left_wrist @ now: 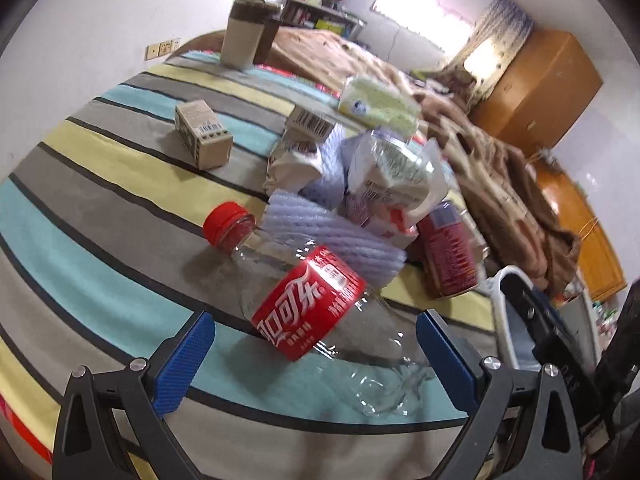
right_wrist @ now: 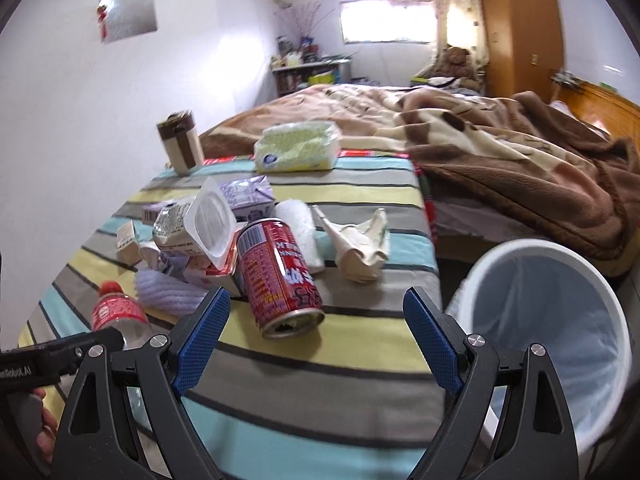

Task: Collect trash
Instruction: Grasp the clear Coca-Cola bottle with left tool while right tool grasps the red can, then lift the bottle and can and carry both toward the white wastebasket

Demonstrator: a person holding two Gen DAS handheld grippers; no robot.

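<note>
The left tongs are spread around the cola bottle near the bed's front edge; they should pinch at the label. The right tongs are spread, holding nothing.

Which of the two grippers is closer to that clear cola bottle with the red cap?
Left. The left gripper is open with the cola bottle lying between its fingers. The right gripper is open further right, facing the red can, beside the white bin.

Both tongs wide open.
</note>
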